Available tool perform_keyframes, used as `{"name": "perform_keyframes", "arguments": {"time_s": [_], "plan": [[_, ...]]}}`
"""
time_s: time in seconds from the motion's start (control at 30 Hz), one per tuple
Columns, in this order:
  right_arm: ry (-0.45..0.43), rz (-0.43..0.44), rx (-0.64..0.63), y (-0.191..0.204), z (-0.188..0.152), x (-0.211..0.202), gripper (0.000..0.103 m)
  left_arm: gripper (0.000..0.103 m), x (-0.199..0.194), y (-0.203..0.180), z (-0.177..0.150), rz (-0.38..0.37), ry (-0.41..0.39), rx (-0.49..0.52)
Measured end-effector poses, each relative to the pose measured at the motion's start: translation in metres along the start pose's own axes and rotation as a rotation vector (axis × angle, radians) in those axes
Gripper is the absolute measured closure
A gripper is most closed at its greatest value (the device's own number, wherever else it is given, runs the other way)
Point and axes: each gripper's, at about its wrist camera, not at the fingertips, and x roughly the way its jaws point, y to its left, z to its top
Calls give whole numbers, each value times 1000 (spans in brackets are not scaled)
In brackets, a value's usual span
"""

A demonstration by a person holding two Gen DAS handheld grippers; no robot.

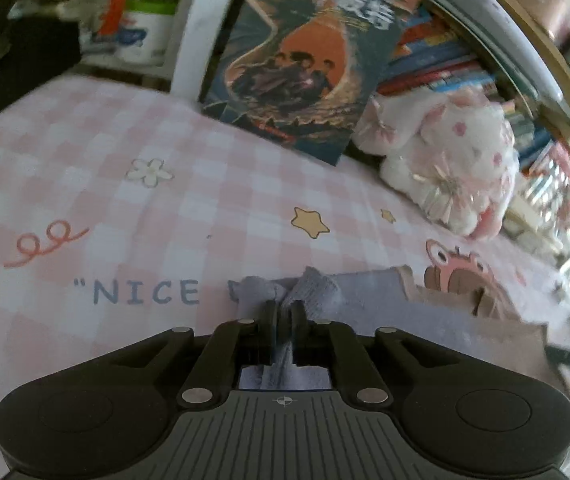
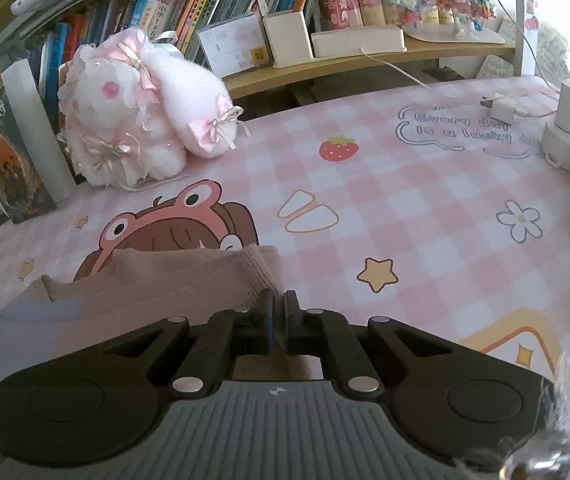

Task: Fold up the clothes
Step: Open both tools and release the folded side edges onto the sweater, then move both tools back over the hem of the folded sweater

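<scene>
1. Here, a small knitted garment in two colours, grey-lilac at one end and dusty pink at the other (image 2: 173,280), lies on a table under a pink-and-white checked cloth printed with stars, flowers and cartoon figures (image 1: 133,208).
2. In the left wrist view, the black two-finger left gripper (image 1: 285,312) has its jaws pressed together on a bunched grey-lilac corner of the garment; a strip of the fabric runs down between the fingers towards the camera.
3. From that pinch the garment stretches to the right, its grey part meeting the dusty pink part near the printed frog-hat cartoon girl (image 1: 461,276).
4. In the right wrist view, the black two-finger right gripper (image 2: 279,308) has its jaws drawn together at the ribbed pink edge of the garment; pink fabric shows under the fingers, but whether any is caught between the pads cannot be told.
5. The garment covers the lower part of the cartoon girl and spreads left of the right gripper.
6. A fluffy white-and-pink plush toy with satin bows (image 2: 141,108) sits at the back of the table, well apart from the garment.
7. Beside the toy leans a dark illustrated book with an orange cover picture (image 1: 297,60).
8. Shelves of upright books (image 2: 189,4) run behind the table.
</scene>
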Motion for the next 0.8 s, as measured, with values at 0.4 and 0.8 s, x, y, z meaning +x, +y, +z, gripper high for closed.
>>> {"name": "perform_keyframes", "arguments": {"time_s": [0.4,0.8], "plan": [[-105,9,-63,-8,-15,-56,51,55,-78,-24,-22,106,-182,40],[-58,87,-214,-28,-57,-97,31,25,-114,-98,-116,215,-182,17]]}}
